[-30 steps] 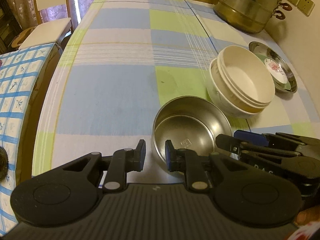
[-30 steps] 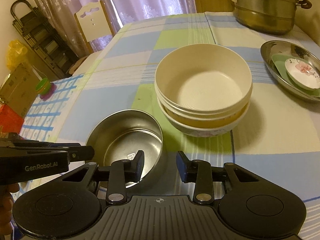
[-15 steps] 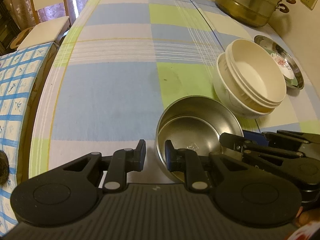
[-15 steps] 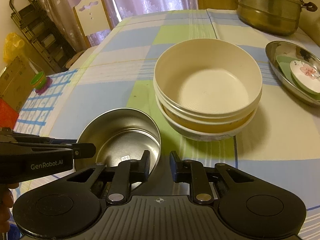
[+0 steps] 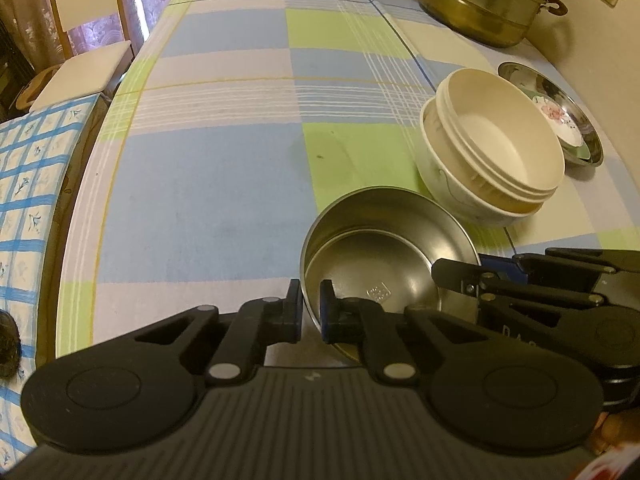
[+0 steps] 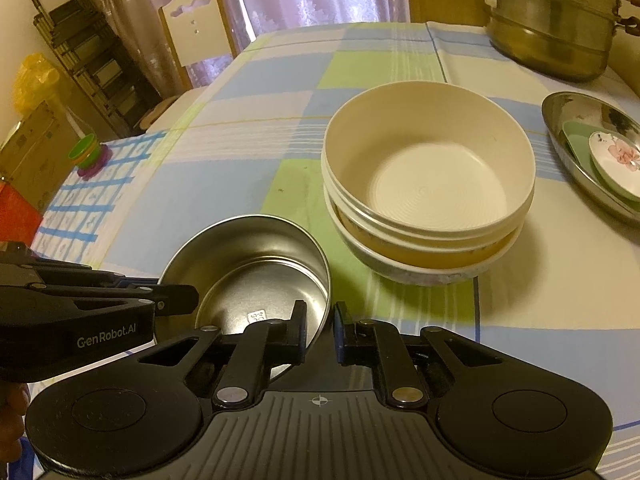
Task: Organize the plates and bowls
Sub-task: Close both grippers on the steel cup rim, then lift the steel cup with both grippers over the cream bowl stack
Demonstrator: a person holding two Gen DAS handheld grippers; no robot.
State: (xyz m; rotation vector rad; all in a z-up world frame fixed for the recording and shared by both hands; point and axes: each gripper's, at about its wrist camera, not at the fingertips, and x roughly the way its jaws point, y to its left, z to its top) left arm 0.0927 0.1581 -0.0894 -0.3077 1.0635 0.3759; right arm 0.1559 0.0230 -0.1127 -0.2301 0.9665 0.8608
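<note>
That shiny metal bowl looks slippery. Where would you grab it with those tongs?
By its thin upright wall, one finger inside and one outside, coming in from the near edge. The steel bowl sits open side up with a straight, tall rim, so a pinch there should hold. Both the left tongs and the right tongs straddle that rim on opposite sides.

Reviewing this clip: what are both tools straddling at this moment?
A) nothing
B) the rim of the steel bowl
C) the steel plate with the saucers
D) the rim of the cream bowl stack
B: the left tool and right tool each have one finger inside and one outside the steel bowl's rim.
</note>
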